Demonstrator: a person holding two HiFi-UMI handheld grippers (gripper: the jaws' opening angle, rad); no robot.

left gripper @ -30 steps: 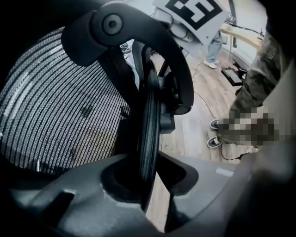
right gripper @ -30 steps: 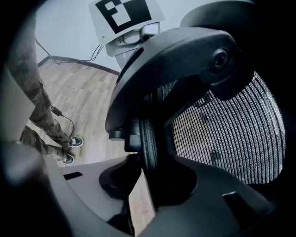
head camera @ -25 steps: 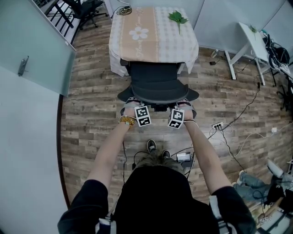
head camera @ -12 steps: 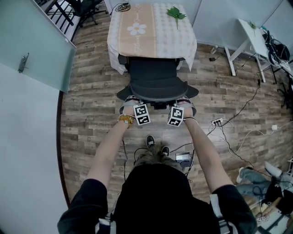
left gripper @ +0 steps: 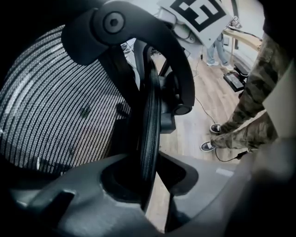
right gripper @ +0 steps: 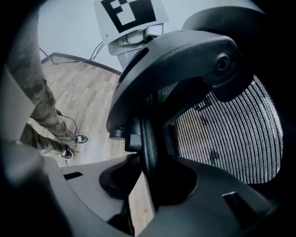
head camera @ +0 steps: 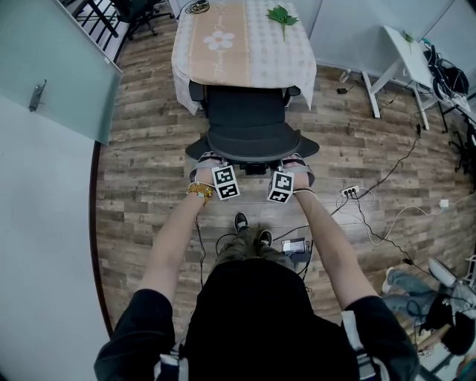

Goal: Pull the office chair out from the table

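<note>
The black office chair [head camera: 251,126] stands at the near edge of the table [head camera: 297,56] with its chequered flower cloth. The seat's front is still under the table edge. My left gripper [head camera: 213,159] and right gripper [head camera: 288,161] are both on the top of the mesh backrest, side by side. In the left gripper view the backrest's black rim [left gripper: 150,134] runs between the jaws of my left gripper [left gripper: 155,183], which press on it. The right gripper view shows that rim [right gripper: 149,139] clamped in my right gripper [right gripper: 141,185], with the mesh [right gripper: 231,134] to the right.
A glass partition with a handle [head camera: 52,74] stands at the left. A white side table [head camera: 405,56] is at the right. Cables and a power strip [head camera: 349,191] lie on the wooden floor. The person's shoes [head camera: 249,227] are just behind the chair. A green leaf sprig [head camera: 281,15] lies on the table.
The chair has rolled out from under the table towards the person, so more of the seat shows. Both grippers came back with it, still on the backrest.
</note>
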